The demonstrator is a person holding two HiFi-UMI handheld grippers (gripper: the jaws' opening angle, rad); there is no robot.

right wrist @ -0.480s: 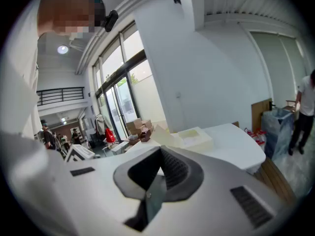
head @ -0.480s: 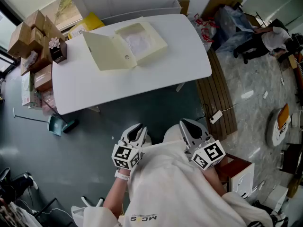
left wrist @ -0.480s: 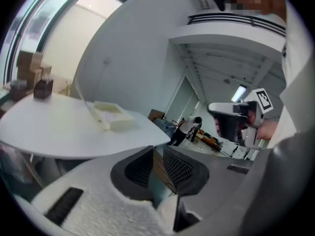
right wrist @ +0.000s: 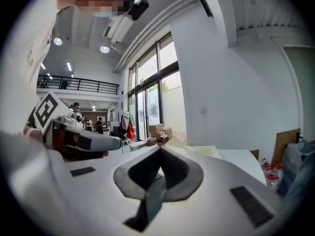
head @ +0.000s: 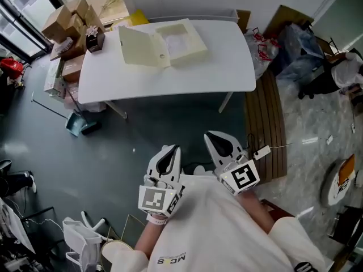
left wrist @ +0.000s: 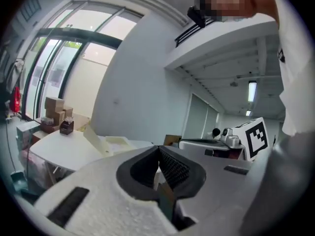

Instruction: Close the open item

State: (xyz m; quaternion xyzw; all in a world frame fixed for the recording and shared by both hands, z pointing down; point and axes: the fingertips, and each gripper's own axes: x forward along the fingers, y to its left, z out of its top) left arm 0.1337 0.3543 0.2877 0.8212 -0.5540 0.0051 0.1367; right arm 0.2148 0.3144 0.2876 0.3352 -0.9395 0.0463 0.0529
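Note:
A cream box (head: pixel 182 38) lies open on the white table (head: pixel 170 78), its flat lid (head: pixel 142 47) folded out to the left. Both grippers hang low by the person's body, well short of the table. The left gripper (head: pixel 170 152) is shut with nothing between its jaws, and so is the right gripper (head: pixel 218 138). In the left gripper view the left gripper (left wrist: pixel 158 150) points toward the distant lid (left wrist: pixel 93 136) and table (left wrist: pixel 54 151). In the right gripper view the right gripper (right wrist: pixel 160 152) has its pads together, with the table (right wrist: pixel 241 156) far beyond.
Cardboard boxes (head: pixel 71 16) are stacked off the table's left end, and a small dark box (head: pixel 95 41) stands on its left corner. A teal dustpan (head: pixel 76 126) lies on the floor. A wooden platform (head: pixel 264 123) and bags (head: pixel 295 44) are on the right. A white chair (head: pixel 79 237) stands at lower left.
The head view has shifted, so the table sits higher and further right in the frame. Both grippers stay shut near the body. The box is still open.

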